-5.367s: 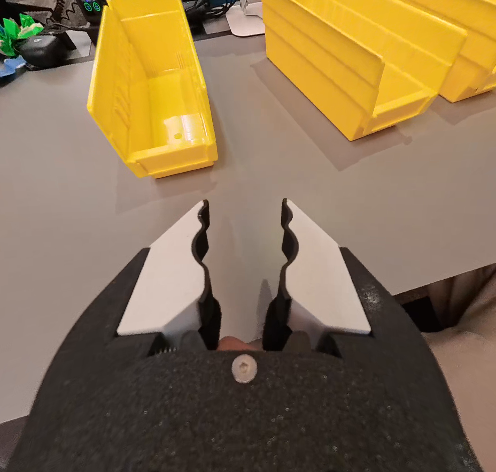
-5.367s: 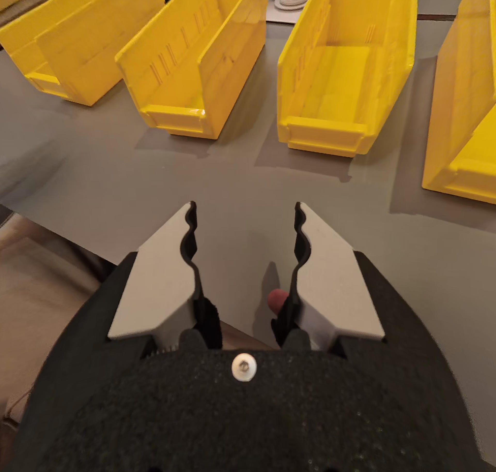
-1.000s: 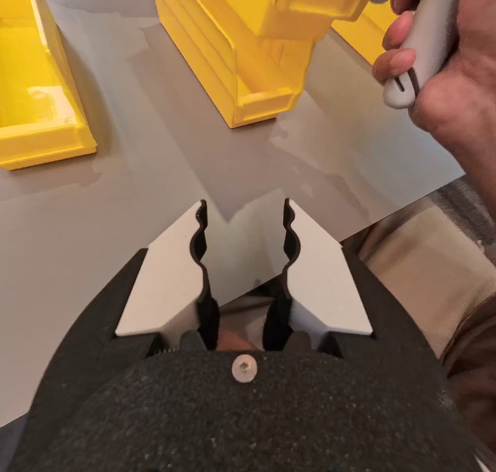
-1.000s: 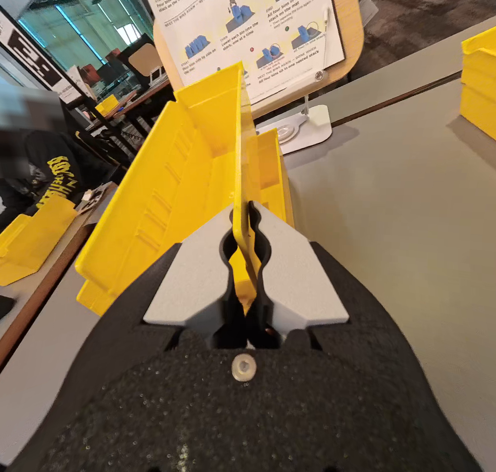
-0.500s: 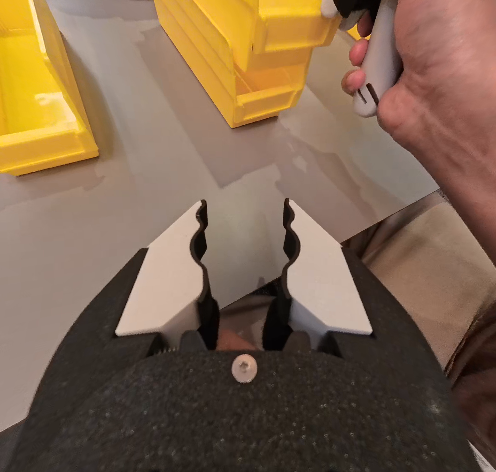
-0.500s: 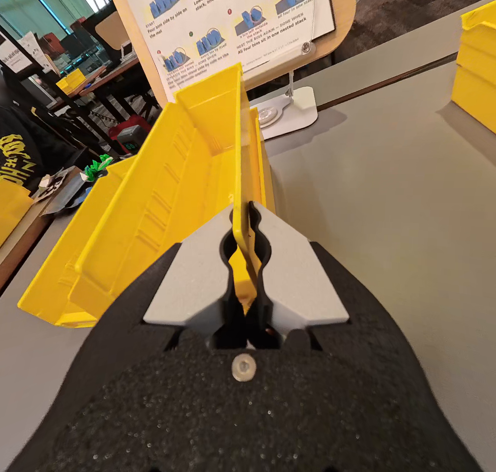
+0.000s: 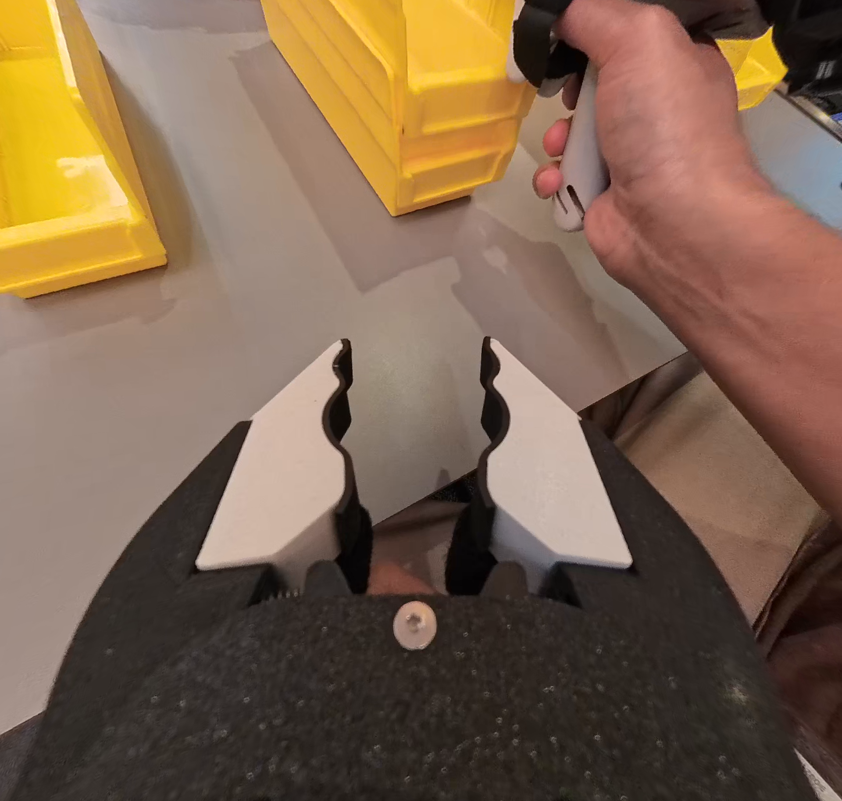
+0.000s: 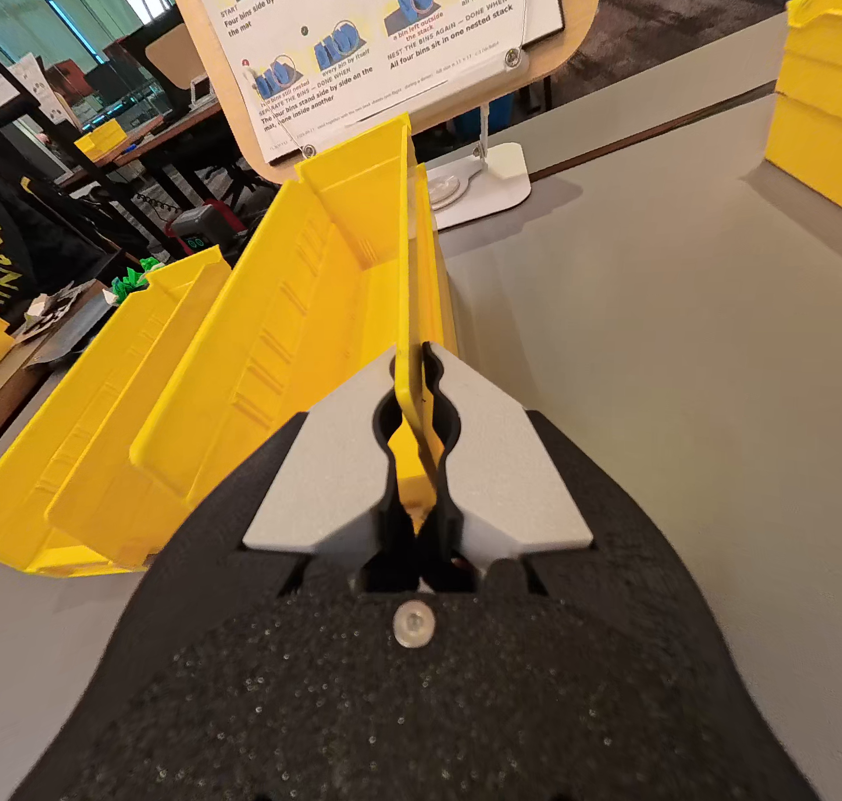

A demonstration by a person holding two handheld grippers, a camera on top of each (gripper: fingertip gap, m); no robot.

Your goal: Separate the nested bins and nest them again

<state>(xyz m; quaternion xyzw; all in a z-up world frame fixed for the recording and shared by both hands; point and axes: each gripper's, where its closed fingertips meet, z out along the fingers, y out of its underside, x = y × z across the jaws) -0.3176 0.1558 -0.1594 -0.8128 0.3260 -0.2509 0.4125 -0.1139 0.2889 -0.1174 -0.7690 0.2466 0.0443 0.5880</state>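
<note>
Gripping the thin side wall of a yellow bin [image 8: 291, 346] at centre frame, the right gripper [image 8: 412, 360] is closed on it, the bin sitting inside a lower bin [image 8: 86, 460]. Hovering over the grey table [image 7: 273, 177], the left gripper [image 7: 415, 346] is gaping wide, empty. A sign board [image 8: 378, 41] is standing at upper centre.
</note>
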